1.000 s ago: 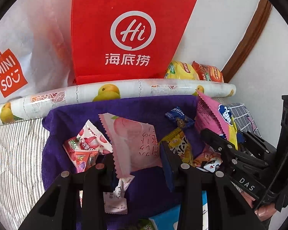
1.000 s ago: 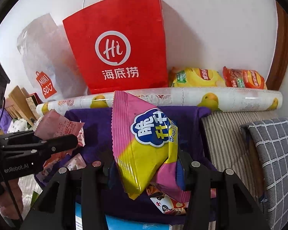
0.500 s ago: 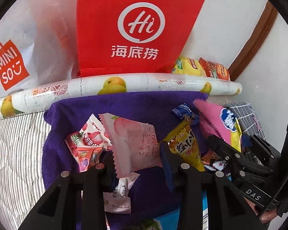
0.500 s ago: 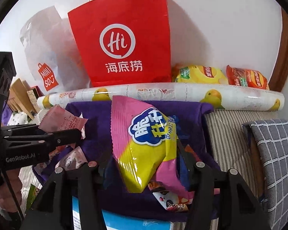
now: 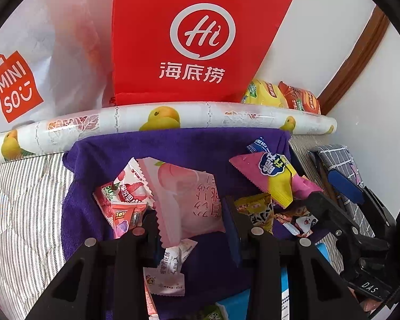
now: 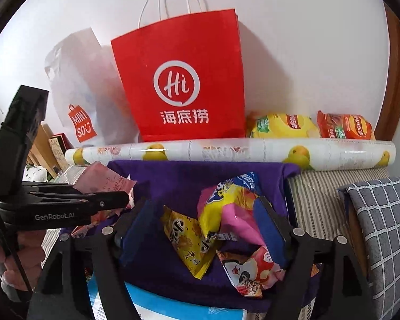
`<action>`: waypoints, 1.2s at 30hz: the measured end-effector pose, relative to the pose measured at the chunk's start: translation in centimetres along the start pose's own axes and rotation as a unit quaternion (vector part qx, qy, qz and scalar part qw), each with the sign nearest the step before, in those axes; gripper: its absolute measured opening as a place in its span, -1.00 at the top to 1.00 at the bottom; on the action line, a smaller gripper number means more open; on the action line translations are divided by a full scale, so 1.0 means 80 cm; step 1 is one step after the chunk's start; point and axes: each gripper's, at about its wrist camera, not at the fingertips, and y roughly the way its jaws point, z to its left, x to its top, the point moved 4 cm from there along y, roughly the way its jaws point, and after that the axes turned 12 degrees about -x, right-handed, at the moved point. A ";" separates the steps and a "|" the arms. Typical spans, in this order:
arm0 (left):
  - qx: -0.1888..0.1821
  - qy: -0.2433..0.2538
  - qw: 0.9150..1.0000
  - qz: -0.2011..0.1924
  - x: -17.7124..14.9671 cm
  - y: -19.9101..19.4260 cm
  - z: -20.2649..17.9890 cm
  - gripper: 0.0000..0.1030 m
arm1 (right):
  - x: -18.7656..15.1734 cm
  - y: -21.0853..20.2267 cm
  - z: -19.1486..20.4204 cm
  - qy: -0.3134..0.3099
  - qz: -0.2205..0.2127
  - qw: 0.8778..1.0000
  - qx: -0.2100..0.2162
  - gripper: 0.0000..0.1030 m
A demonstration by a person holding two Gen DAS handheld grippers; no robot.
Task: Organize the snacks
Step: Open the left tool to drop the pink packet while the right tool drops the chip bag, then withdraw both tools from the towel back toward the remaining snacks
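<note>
My left gripper (image 5: 190, 222) is shut on a pink peach snack packet (image 5: 188, 200) and holds it above the purple cloth (image 5: 173, 146). My right gripper (image 6: 205, 213) is open; the pink and yellow snack bag (image 6: 226, 208) lies loose between its fingers on the cloth. That bag also shows in the left wrist view (image 5: 274, 170). A yellow packet (image 6: 186, 242) and a red cartoon packet (image 6: 250, 269) lie beside it. Lychee and Toy Story packets (image 5: 125, 202) lie left of the peach packet.
A red paper bag (image 6: 184, 88) and a white Miniso bag (image 6: 80, 98) stand against the wall behind a fruit-print roll (image 6: 226, 152). Yellow (image 6: 282, 126) and red (image 6: 344, 126) chip bags lie at back right. A blue box (image 6: 173, 306) is near; a checked cushion (image 6: 386, 226) is right.
My right gripper has opened and let go of the pink and yellow bag, which dropped onto the cloth. My left gripper still holds the peach packet and moved slightly forward.
</note>
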 end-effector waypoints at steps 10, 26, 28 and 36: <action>-0.026 -0.005 0.999 -0.019 0.009 -0.018 -0.002 -0.18 | 0.001 0.002 -0.009 0.013 0.004 1.000 -0.009 -0.50; -0.035 -0.010 0.999 -0.031 0.010 -0.039 -0.017 -0.19 | 0.001 -0.017 0.000 0.001 -0.022 0.999 -0.027 -0.50; -0.029 -0.003 0.999 -0.028 0.007 -0.035 -0.025 -0.19 | 0.000 -0.015 -0.002 -0.001 -0.023 0.999 -0.034 -0.50; -0.008 0.017 0.999 -0.047 -0.004 -0.059 -0.045 -0.19 | 0.004 -0.016 -0.023 0.034 -0.030 0.999 -0.027 -0.50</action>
